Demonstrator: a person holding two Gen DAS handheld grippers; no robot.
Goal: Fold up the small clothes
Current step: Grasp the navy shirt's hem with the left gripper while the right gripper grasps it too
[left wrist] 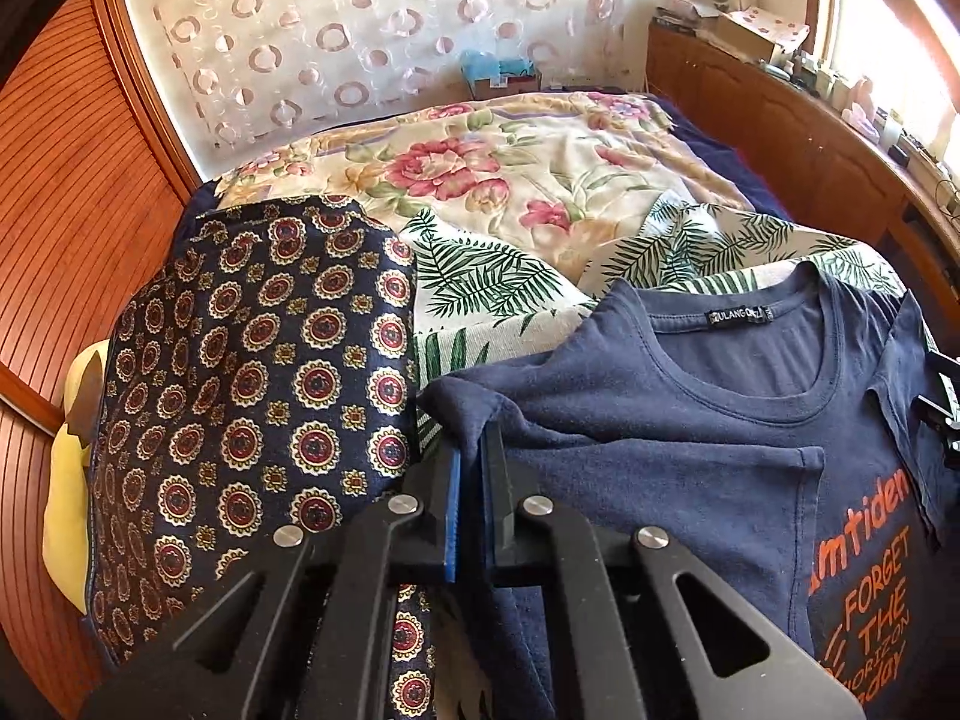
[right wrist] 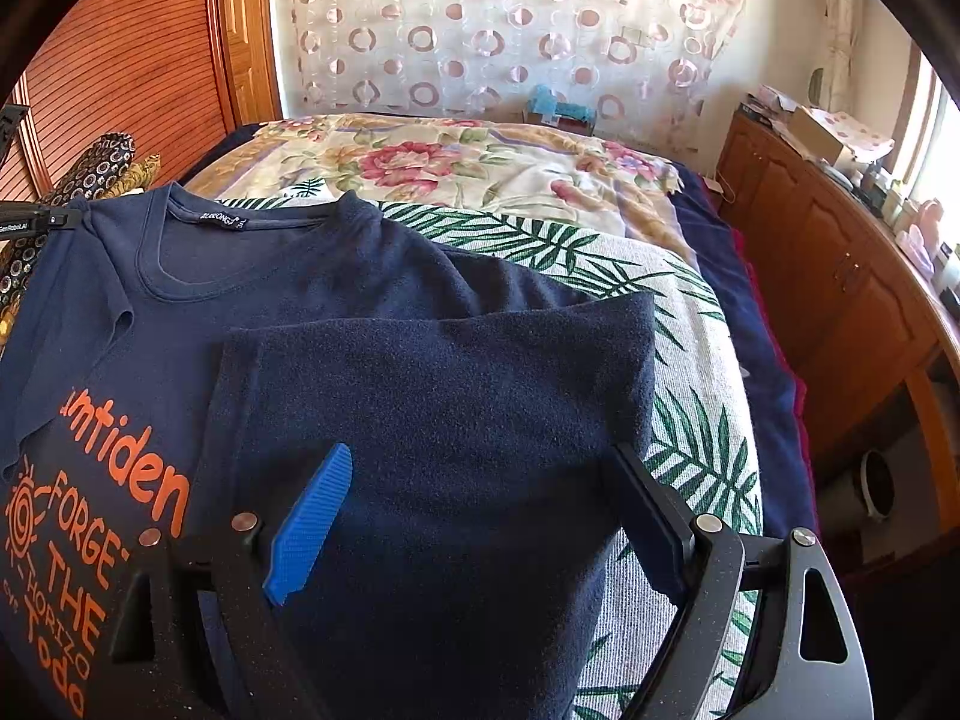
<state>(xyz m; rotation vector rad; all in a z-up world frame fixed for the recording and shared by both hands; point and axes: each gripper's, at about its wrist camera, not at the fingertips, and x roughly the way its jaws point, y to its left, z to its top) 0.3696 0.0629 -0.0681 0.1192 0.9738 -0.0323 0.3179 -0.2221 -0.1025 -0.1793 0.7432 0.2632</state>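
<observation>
Navy T-shirt (left wrist: 690,420): flat on bed (left wrist: 540,168), collar away from the tongs. Left tongs (left wrist: 474,456) pinch its near-side sleeve edge. Right tongs (right wrist: 480,480) gape over the folded-in opposite side, gripping nothing.

T-shirt (left wrist: 690,420) on bed (left wrist: 540,192)

Black hand-held gripper (left wrist: 474,450) (silver screws), blue pads (right wrist: 312,519).
</observation>
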